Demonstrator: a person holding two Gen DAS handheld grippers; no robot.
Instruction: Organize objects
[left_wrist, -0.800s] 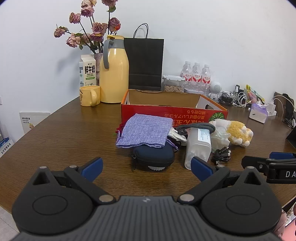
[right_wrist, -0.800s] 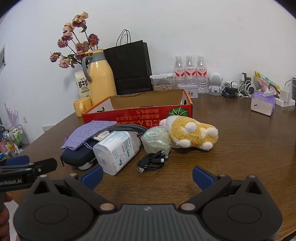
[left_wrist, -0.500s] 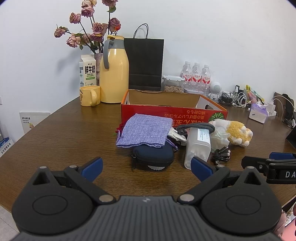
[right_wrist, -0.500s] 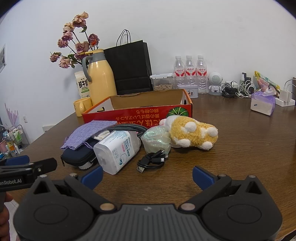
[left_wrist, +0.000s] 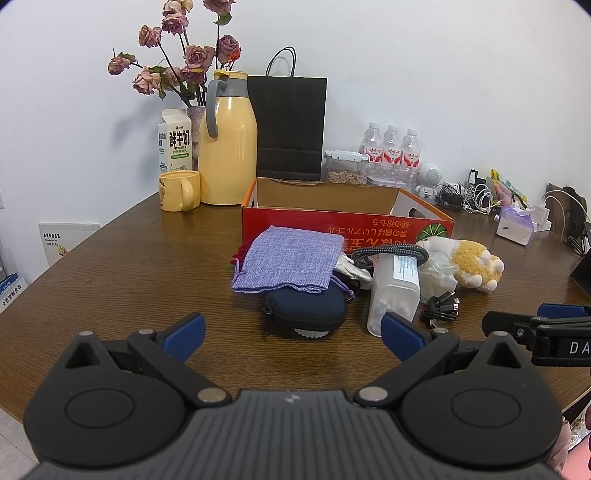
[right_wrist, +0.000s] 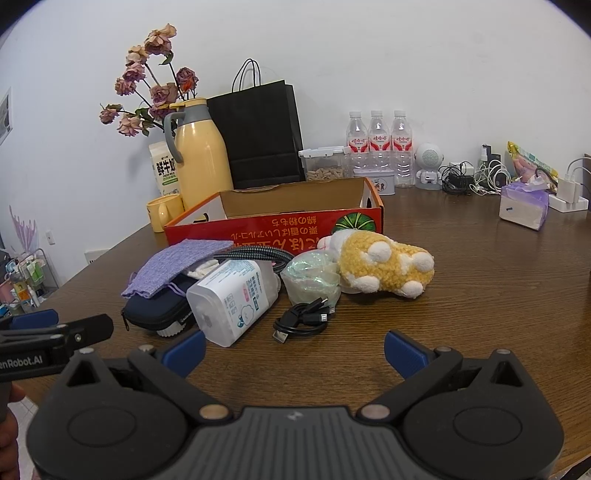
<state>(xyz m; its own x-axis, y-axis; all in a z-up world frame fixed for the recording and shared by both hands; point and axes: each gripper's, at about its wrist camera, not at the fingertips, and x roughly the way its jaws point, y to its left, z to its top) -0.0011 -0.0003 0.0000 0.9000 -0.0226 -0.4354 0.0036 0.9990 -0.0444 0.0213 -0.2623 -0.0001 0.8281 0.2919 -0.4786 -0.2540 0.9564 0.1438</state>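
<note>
A wooden table (left_wrist: 110, 280) carries an open red cardboard box (right_wrist: 280, 225); just in front of it lie a yellow plush toy (right_wrist: 384, 269), a purple cloth pouch (left_wrist: 288, 264) atop a navy zip case (left_wrist: 306, 308), a white plastic container (right_wrist: 232, 299) and a black cable (right_wrist: 301, 321). The left gripper (left_wrist: 291, 334) and right gripper (right_wrist: 293, 349) hover short of the pile, jaws spread wide, empty

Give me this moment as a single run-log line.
stage: nothing picked yet | left gripper: open, empty | right gripper: open, empty | loose items before red cardboard box: purple pouch, navy case, black cable, plush toy
</note>
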